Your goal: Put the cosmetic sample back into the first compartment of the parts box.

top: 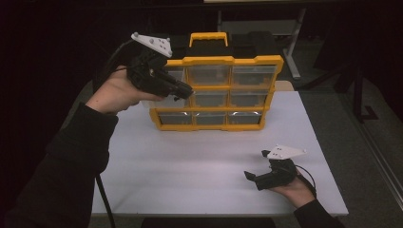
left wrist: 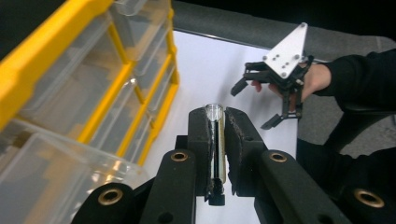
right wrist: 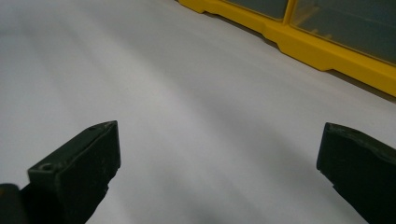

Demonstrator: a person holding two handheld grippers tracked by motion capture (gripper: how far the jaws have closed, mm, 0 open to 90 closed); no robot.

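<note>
lengthwise, a clear tube point(left wrist: 215, 140) sits pinched between the left gripper point(left wrist: 216, 135) fingers, rim poking past their tips.

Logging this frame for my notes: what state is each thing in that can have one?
Left hand-held gripper: shut on a small clear tube.
Clear tube: clamped between the jaws, open end outward.
Right hand-held gripper: open, empty, low over the table.
Yellow organizer: standing upright; drawers look closed.
</note>
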